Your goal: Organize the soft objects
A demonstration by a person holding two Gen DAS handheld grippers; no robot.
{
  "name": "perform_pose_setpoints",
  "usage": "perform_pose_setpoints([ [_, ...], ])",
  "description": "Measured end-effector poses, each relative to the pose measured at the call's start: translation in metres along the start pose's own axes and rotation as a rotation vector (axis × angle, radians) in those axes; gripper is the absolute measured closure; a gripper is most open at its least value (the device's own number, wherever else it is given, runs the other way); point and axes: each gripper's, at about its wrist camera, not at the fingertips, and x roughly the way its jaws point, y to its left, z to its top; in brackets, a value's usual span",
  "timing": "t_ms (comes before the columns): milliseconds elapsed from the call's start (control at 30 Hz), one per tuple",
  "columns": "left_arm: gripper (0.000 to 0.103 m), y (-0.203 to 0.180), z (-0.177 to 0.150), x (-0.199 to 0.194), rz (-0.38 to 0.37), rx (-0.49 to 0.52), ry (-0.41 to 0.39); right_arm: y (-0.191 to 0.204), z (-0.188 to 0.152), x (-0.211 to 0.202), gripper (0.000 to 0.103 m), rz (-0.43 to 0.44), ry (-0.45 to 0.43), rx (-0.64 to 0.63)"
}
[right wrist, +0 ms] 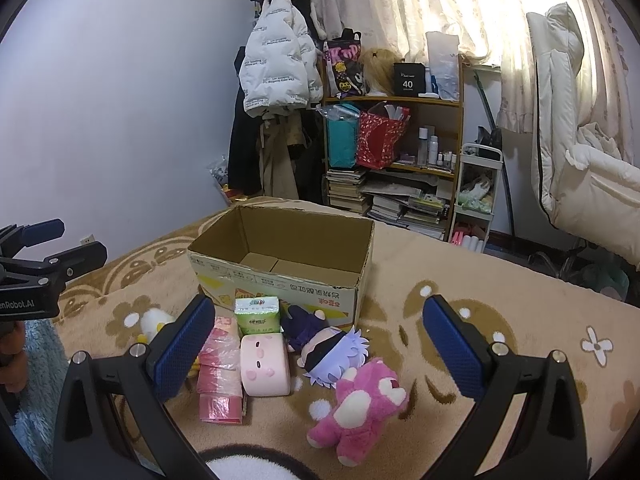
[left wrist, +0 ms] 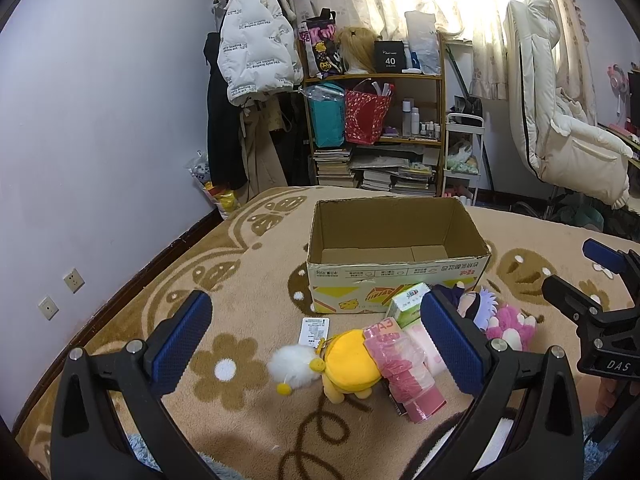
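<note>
An open, empty cardboard box (left wrist: 396, 240) (right wrist: 288, 256) stands on the patterned blanket. In front of it lie a yellow-and-white plush (left wrist: 340, 360), a pink wrapped packet (left wrist: 400, 368) (right wrist: 220, 372), a green tissue pack (left wrist: 408, 304) (right wrist: 258, 314), a pink cushion toy (right wrist: 266, 364), a purple-haired doll (right wrist: 332, 350) (left wrist: 476, 306) and a pink bear plush (right wrist: 360, 404) (left wrist: 512, 326). My left gripper (left wrist: 320, 344) is open above the yellow plush. My right gripper (right wrist: 316, 348) is open above the doll and cushion toy; it also shows in the left wrist view (left wrist: 576, 276).
A white tag card (left wrist: 315, 330) lies by the box. Behind the bed stand a wooden shelf (left wrist: 376, 120) with bags and books, a coat rack with a white jacket (left wrist: 256, 48), and a white chair (left wrist: 560, 120). The wall runs along the left.
</note>
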Motion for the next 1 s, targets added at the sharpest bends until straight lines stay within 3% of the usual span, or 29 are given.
perform_pose_setpoints([
  [1000,0.0,0.0029,0.0005,0.003,-0.001,-0.022,0.026,0.0,-0.001,-0.003,0.0,-0.006,0.002,-0.001],
])
